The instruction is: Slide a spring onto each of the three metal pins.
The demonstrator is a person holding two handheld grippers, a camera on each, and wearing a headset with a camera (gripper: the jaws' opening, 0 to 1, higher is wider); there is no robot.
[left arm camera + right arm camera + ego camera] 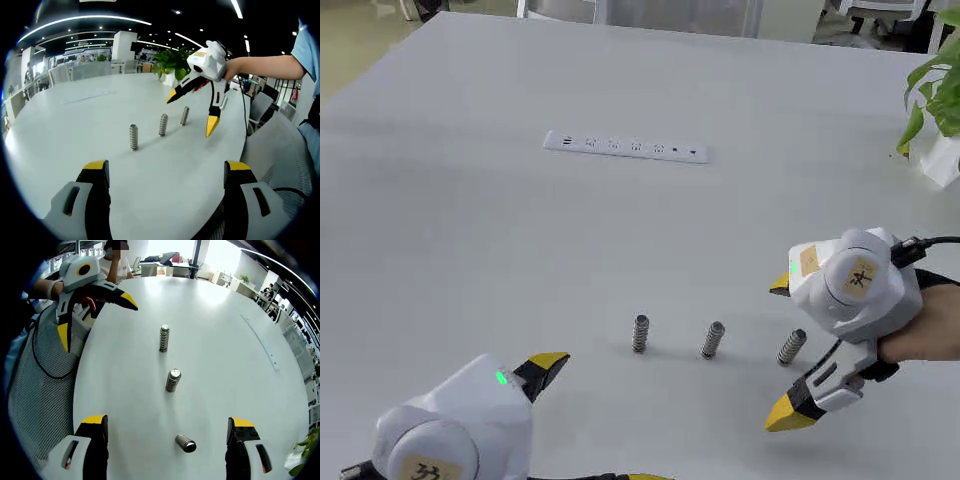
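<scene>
- The left tongs are nearest the person. Their jaws are apart with nothing between them, and they sit to the left of the middle spring, on its near side and well apart from it.
- The right tongs are also spread wide and empty. They straddle the right-end spring, which stands just to the right of the middle spring. It sits between the two yellow tips and appears to touch neither.
- This is the relation that matters: the right tongs would only need to close on that spring, so the right hand is by far the nearer one.
- The left-end spring stands just to the left of the middle spring. All three form one row on the tabletop, each with its long axis upright.
- The pins are hidden inside the coils (only a round metal top shows at each). I judge all three springs already seated, though not with certainty.
- Well beyond the middle spring lies a white power strip, and far off to its right a plant is cut by the frame edge.
</scene>
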